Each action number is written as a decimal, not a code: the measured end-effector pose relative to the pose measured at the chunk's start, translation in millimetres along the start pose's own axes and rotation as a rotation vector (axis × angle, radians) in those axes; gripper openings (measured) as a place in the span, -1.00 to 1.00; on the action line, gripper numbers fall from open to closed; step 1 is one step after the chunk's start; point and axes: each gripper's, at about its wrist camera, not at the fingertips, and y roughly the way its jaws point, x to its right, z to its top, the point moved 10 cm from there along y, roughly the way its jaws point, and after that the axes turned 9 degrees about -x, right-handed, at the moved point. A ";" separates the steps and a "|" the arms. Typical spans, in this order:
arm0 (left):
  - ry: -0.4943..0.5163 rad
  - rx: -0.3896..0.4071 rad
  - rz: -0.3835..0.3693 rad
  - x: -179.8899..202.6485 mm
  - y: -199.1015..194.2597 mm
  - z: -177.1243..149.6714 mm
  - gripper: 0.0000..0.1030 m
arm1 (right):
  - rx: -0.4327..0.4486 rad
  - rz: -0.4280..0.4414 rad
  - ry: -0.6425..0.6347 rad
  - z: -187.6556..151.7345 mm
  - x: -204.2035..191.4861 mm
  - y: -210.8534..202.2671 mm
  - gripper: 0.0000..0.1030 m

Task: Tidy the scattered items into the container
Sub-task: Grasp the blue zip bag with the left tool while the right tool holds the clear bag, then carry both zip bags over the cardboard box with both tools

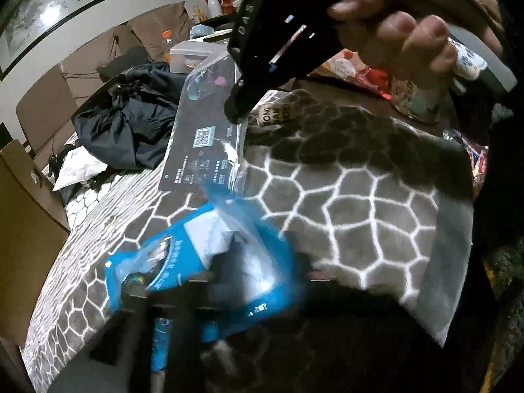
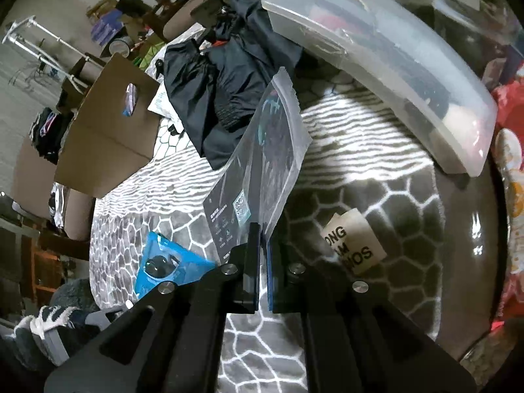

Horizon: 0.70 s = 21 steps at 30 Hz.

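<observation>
My right gripper is shut on the lower edge of a clear packet that holds a dark card with a QR code; the packet stands up off the patterned blanket. From the left wrist, that gripper comes down from above in a person's hand, pinching the same packet. A blue packet lies right at my left gripper, whose fingers are blurred. The blue packet rests on the blanket. A clear plastic container stands at the back.
A black jacket lies bunched behind the packets. A cardboard box stands at the left edge. A printed paper tag lies on the blanket. Red snack packs and a jar sit at the right.
</observation>
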 end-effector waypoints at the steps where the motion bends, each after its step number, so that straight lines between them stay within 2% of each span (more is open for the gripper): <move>1: -0.001 -0.005 0.000 -0.5 2.3 2.0 -0.92 | 0.005 0.000 -0.001 0.5 -0.1 -1.4 -0.93; 3: -0.021 0.012 0.000 -8.4 -6.3 7.1 -0.98 | 0.021 -0.003 -0.005 2.8 -1.8 -6.5 -0.93; 15: -0.188 0.179 -0.005 -78.6 -90.5 37.4 -0.99 | 0.141 0.006 -0.055 24.7 -42.5 -49.5 -0.95; 19: -0.283 0.214 -0.007 -113.4 -115.3 36.7 -0.99 | 0.192 0.031 -0.099 31.5 -73.6 -64.7 -0.96; 21: -0.329 0.227 0.019 -133.4 -129.3 32.0 -0.99 | 0.212 0.038 -0.126 33.2 -92.8 -71.1 -0.96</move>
